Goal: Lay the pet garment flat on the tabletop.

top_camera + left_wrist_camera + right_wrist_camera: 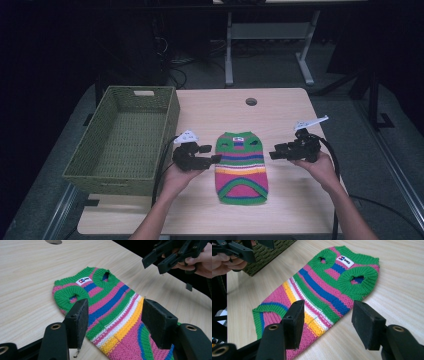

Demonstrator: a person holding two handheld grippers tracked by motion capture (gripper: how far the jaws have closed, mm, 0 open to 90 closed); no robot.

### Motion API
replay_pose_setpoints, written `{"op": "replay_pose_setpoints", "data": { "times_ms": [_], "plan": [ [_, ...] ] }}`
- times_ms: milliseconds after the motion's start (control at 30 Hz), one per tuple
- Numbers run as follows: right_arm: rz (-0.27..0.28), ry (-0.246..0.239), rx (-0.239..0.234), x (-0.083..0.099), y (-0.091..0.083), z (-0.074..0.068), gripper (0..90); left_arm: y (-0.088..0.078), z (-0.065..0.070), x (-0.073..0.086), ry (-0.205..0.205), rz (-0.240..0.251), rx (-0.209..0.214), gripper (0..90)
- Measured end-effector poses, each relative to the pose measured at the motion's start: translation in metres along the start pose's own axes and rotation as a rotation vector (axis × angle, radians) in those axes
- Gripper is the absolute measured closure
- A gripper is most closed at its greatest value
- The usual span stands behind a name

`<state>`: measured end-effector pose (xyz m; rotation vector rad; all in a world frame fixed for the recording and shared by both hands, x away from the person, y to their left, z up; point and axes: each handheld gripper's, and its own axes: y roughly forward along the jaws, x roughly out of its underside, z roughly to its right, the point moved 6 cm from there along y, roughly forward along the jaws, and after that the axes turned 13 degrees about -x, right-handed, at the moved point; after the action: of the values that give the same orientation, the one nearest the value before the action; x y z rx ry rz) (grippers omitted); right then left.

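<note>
Striped knit sweater (241, 167) lies flat mid-table (285, 105), neck end away from the person. Left gripper (216, 158) just beside its left edge, jaws apart, nothing btwn them. Right gripper (274, 153) just off the right edge, also spread wide & empty. Green woven basket (125, 140) at table's left side.

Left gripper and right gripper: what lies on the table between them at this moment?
The striped knitted sweater lies flat on the table between the left gripper and the right gripper, as the high view shows. Both grippers are open, neither touching it.
</note>
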<state>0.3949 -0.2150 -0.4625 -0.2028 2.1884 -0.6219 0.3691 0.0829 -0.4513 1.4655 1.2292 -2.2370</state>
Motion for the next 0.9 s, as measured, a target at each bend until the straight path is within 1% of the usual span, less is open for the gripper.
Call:
{"op": "replay_pose_setpoints", "data": {
  "times_ms": [33, 167, 233, 300, 367, 500, 700, 800, 833, 900],
  "plan": [
    [0.002, -0.003, 0.001, 0.001, -0.001, 0.000, 42.6, 0.000, 0.000, 0.001, 0.003, -0.001, -0.002, 38.0],
    [0.004, 0.002, 0.001, 0.005, -0.003, -0.001, 41.9, -0.001, 0.001, 0.004, -0.005, -0.012, 0.004, 37.1],
    [0.006, 0.001, 0.002, 0.006, -0.004, -0.001, 41.5, -0.002, 0.001, 0.005, -0.007, -0.009, 0.008, 37.0],
    [0.010, -0.003, 0.001, 0.008, -0.005, -0.001, 41.3, -0.003, 0.002, 0.007, -0.005, -0.009, 0.012, 36.7],
    [0.004, 0.003, -0.005, 0.010, -0.006, -0.002, 40.8, -0.004, 0.004, 0.008, -0.008, -0.014, 0.015, 36.2],
    [0.015, 0.000, -0.007, 0.014, -0.010, -0.004, 40.7, -0.009, 0.006, 0.013, 0.005, -0.009, 0.027, 36.1],
    [0.024, 0.005, -0.009, 0.021, -0.015, -0.004, 39.9, -0.012, 0.009, 0.016, 0.002, -0.011, 0.039, 35.5],
    [0.013, 0.012, -0.005, 0.025, -0.016, -0.005, 37.6, -0.014, 0.011, 0.017, 0.005, -0.011, 0.044, 35.5],
    [0.016, 0.007, 0.000, 0.026, -0.017, -0.005, 37.5, -0.014, 0.011, 0.018, 0.009, -0.012, 0.043, 35.3],
    [0.019, -0.002, -0.005, 0.027, -0.017, -0.007, 36.9, -0.015, 0.012, 0.019, 0.006, -0.011, 0.046, 34.6]
  ]
}}
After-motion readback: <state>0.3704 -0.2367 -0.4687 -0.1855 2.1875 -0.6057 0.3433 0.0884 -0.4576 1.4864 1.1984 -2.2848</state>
